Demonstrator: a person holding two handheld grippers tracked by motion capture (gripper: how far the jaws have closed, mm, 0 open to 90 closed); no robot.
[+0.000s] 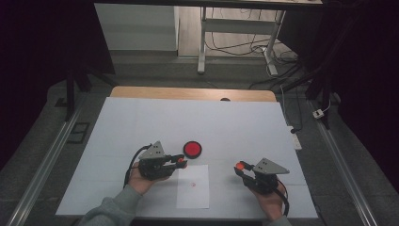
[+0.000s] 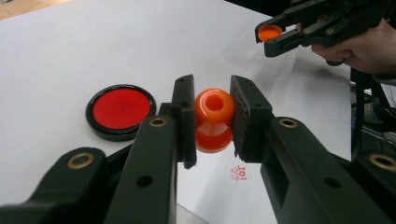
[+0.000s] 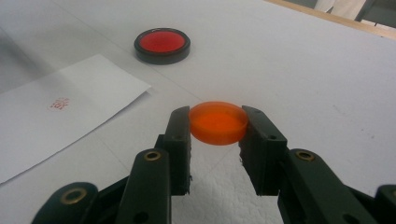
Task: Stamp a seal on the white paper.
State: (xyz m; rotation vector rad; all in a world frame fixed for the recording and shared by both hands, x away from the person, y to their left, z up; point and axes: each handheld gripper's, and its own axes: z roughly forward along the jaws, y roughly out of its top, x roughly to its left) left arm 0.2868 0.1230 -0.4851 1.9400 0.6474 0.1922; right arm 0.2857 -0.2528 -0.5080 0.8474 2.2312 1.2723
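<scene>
High view: both hands rest low near the table's near edge. The left gripper (image 1: pixel 180 162), pointing right, is clamped on an orange stamp (image 2: pixel 214 120) above the white paper (image 1: pixel 194 187), beside the red ink pad (image 1: pixel 192 149). The right gripper (image 1: pixel 241 167), pointing left, pinches an orange cap (image 3: pixel 218 122) over the table (image 1: pixel 235 127).

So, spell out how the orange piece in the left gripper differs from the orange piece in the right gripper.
The orange stamp is a waisted knob with a hollow in its end; the orange cap is a flat, shallow disc. The stamp is held in the left gripper above the sheet of paper; the cap is held in the right gripper over the bare table cover. Both are glossy orange and clamped between black jaws.
</scene>
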